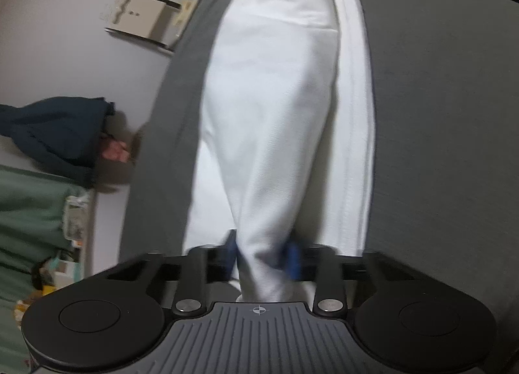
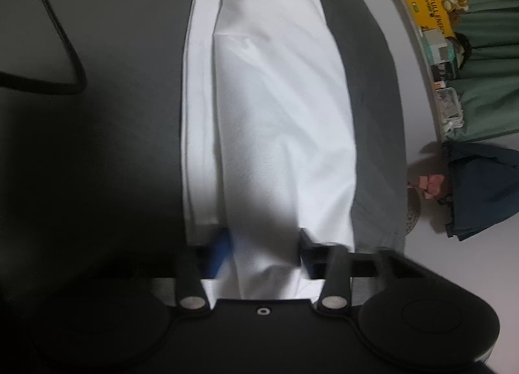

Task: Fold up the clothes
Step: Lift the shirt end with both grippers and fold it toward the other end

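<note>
A white garment [image 1: 275, 98] is stretched in a long fold over a dark grey surface [image 1: 438, 114]. My left gripper [image 1: 264, 255] is shut on one end of it, blue fingertips [image 1: 293, 260] pinching the cloth. My right gripper [image 2: 264, 250] is shut on the other end of the same white garment [image 2: 275, 107], which runs away up the right wrist view. A second layer of the garment lies flat beside the lifted fold in both views.
A black cable [image 2: 58, 49] loops on the grey surface [image 2: 97, 146]. A cardboard box [image 1: 142, 17] lies on the pale floor. A person in dark blue [image 1: 55, 130] stands beside the surface. A green curtain [image 2: 486, 81] and cluttered boxes [image 2: 431, 7] stand beyond.
</note>
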Demonstrator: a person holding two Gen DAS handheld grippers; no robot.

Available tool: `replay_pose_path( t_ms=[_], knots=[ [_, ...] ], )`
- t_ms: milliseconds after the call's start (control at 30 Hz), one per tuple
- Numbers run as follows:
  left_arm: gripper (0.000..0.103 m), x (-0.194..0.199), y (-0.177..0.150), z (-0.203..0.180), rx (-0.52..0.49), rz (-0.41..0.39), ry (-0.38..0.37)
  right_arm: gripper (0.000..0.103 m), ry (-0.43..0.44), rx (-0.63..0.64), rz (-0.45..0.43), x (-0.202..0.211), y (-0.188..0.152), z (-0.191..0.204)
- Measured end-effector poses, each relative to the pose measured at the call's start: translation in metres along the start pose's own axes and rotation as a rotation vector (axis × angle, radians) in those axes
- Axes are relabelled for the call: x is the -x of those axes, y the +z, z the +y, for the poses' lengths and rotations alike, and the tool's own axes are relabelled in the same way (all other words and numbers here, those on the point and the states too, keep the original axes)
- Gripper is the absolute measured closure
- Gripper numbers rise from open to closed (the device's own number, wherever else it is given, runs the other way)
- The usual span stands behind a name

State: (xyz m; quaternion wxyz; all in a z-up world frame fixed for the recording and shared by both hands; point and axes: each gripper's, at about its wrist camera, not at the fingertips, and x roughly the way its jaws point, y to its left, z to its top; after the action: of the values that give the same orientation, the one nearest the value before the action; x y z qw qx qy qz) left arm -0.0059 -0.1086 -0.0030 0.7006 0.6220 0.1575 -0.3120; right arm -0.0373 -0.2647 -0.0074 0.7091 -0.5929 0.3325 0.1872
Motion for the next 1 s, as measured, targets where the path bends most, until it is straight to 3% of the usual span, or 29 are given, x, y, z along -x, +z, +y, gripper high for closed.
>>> replay_pose_path(
  t_ms=[100, 200, 267, 300, 467, 600, 700, 733, 800, 867, 933, 1000],
  knots=[
    [0.088, 0.006, -0.002, 0.008, 0.037, -0.020, 0.023, 0.090, -0.036, -0.023, -0.006, 0.008, -0.003, -0.017],
    [0.089, 0.023, -0.005, 0.030, 0.130, -0.077, 0.107, 0.092, -0.170, -0.088, -0.050, 0.029, -0.011, -0.046],
    [0.089, 0.034, -0.006, 0.036, 0.163, -0.105, 0.119, 0.092, -0.192, -0.144, -0.062, 0.041, -0.016, -0.058],
    [0.089, 0.039, -0.007, 0.038, 0.177, -0.116, 0.118, 0.092, -0.163, -0.161, -0.054, 0.043, -0.018, -0.059],
    [0.089, 0.027, -0.010, 0.007, 0.184, -0.056, -0.128, 0.093, 0.099, -0.068, 0.045, 0.015, -0.019, -0.021],
    [0.089, 0.019, -0.012, -0.002, 0.248, -0.028, -0.127, 0.092, 0.145, -0.135, 0.055, 0.004, -0.020, -0.020],
    [0.088, 0.018, -0.014, 0.002, 0.279, -0.015, -0.147, 0.085, 0.170, -0.169, 0.061, 0.004, -0.021, -0.026],
    [0.083, 0.018, -0.015, 0.003, 0.277, -0.011, -0.152, 0.081, 0.178, -0.178, 0.061, 0.005, -0.022, -0.027],
    [0.059, 0.019, -0.017, 0.008, 0.279, -0.001, -0.127, 0.079, 0.207, -0.226, 0.055, 0.011, -0.024, -0.036],
    [0.019, 0.022, -0.020, 0.019, 0.306, 0.010, -0.081, 0.070, 0.261, -0.319, 0.012, 0.021, -0.029, -0.051],
    [0.016, 0.028, -0.030, 0.032, 0.363, 0.002, -0.074, 0.064, 0.316, -0.423, -0.057, 0.034, -0.035, -0.065],
    [0.016, 0.036, -0.042, 0.047, 0.447, -0.022, -0.120, 0.059, 0.355, -0.542, -0.125, 0.043, -0.041, -0.080]
  ],
)
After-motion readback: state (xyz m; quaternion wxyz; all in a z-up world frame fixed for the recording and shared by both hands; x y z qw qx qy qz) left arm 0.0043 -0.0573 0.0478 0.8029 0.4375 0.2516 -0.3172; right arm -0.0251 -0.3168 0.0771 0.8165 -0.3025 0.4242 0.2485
